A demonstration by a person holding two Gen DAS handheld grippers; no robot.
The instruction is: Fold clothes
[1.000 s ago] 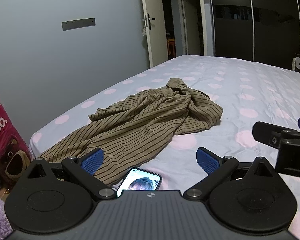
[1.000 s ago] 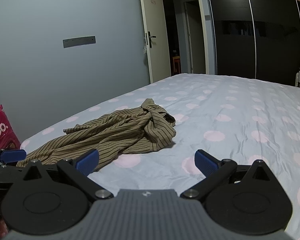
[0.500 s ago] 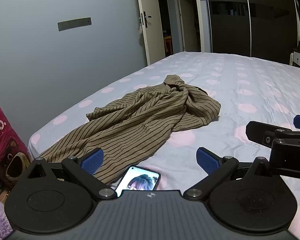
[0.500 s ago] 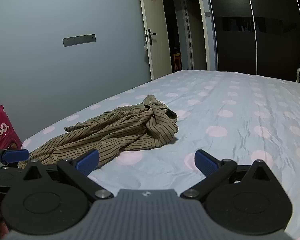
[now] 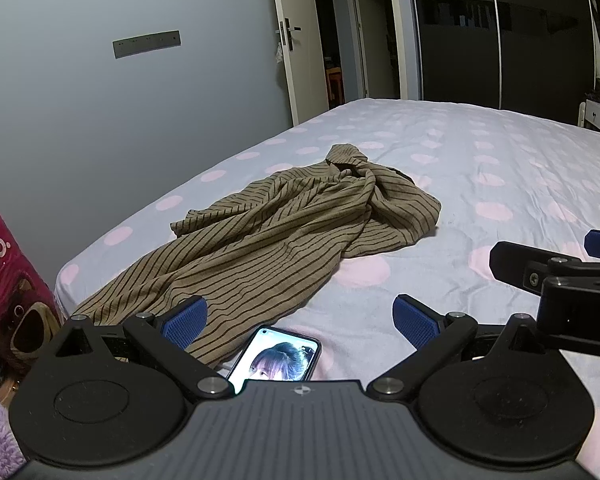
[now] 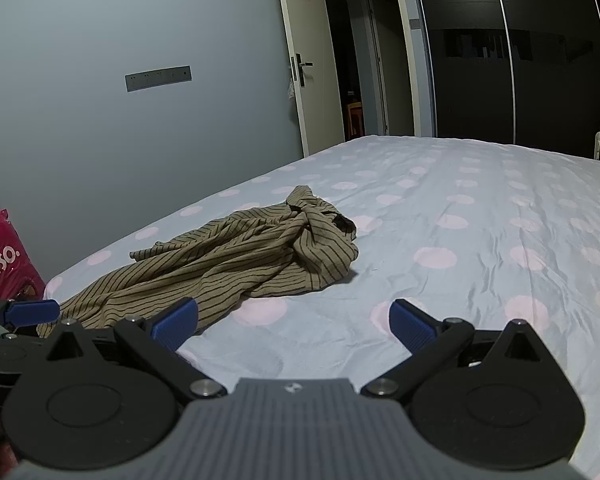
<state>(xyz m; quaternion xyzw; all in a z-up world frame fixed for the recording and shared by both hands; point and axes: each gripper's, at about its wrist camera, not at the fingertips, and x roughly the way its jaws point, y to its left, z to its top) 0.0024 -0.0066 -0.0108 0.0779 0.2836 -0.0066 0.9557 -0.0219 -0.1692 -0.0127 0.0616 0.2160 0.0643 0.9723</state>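
**Both grippers wide apart above the bed, garment untouched**

Since a second ago both views have drawn slightly nearer the striped brown garment [image 5: 284, 240], which has not shifted: it lies crumpled on the dotted bed sheet [image 5: 500, 168], trailing to the near corner. The left gripper [image 5: 300, 320] and right gripper [image 6: 294, 320] hover with jaws spread, gripping nothing. Only the left view shows a lit phone [image 5: 278, 356] just beside the garment's near hem. A pink bag [image 5: 8, 280] stands left of the garment; its contents are hidden.
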